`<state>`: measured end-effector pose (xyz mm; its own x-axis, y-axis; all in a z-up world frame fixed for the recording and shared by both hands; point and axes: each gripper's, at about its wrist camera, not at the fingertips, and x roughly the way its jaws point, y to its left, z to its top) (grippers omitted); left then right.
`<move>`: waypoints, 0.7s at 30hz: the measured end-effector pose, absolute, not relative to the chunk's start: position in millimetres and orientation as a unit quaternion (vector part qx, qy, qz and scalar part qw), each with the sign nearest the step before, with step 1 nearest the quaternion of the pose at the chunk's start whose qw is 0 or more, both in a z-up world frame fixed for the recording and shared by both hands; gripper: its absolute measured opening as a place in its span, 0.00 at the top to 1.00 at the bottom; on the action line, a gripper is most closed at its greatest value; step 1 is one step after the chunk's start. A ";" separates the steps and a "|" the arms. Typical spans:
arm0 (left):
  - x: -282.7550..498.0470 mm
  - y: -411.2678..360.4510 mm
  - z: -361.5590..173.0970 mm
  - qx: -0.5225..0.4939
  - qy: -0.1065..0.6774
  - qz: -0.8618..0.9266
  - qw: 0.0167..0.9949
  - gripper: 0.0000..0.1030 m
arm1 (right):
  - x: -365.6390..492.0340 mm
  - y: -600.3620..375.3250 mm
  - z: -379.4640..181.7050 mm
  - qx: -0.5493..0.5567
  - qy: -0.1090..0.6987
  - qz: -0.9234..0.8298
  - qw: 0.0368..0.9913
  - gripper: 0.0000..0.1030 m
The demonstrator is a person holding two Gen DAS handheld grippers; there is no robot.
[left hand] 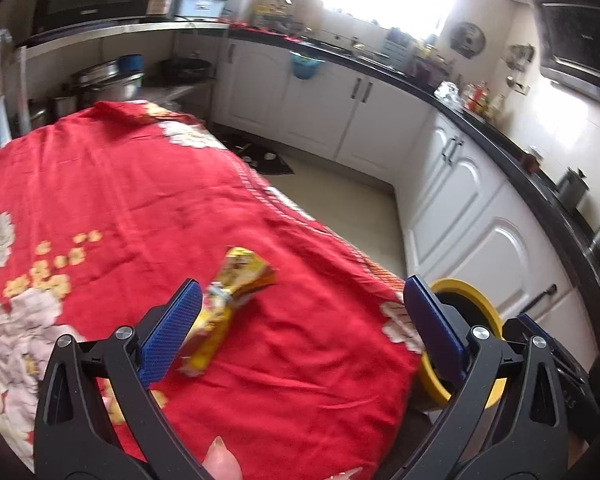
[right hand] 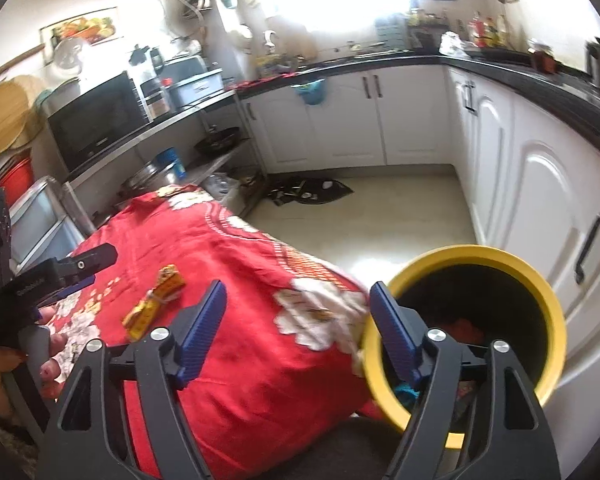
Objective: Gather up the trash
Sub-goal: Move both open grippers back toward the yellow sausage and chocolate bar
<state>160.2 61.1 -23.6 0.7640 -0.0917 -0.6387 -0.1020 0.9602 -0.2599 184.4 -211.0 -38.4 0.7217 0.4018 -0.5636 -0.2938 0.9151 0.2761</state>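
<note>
Yellow wrapper (left hand: pixel 230 312) on red cloth (left hand: pixel 140 200) (bin (right hand: pixel 540 300) beside), both grippers wide.

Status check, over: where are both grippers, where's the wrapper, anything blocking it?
Left gripper open, wrapper beside its left finger. Right gripper open, empty, at yellow bin rim. Wrapper on red tablecloth; nothing blocking.

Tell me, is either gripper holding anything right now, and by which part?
Nothing is held. The left gripper and right gripper both have open jaws. The yellow wrapper lies loose on the red tablecloth, beside the left gripper's left finger.
</note>
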 end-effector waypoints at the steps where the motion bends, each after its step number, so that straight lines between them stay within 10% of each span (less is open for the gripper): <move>1: 157.5 67.1 -23.2 -0.143 0.342 0.010 0.929 0.10 | 184.1 -205.3 -37.1 0.081 0.322 0.193 0.924 0.28; 21: 104.0 160.1 -33.9 -0.183 0.342 0.103 0.916 0.10 | 185.7 -98.4 -31.6 0.018 0.328 0.281 0.902 0.22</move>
<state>104.0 160.1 -33.9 0.7446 0.0636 -0.6645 -0.3143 0.9116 -0.2650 185.7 -98.4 -31.6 0.6266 0.5184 -0.5819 -0.4954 0.8414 0.2161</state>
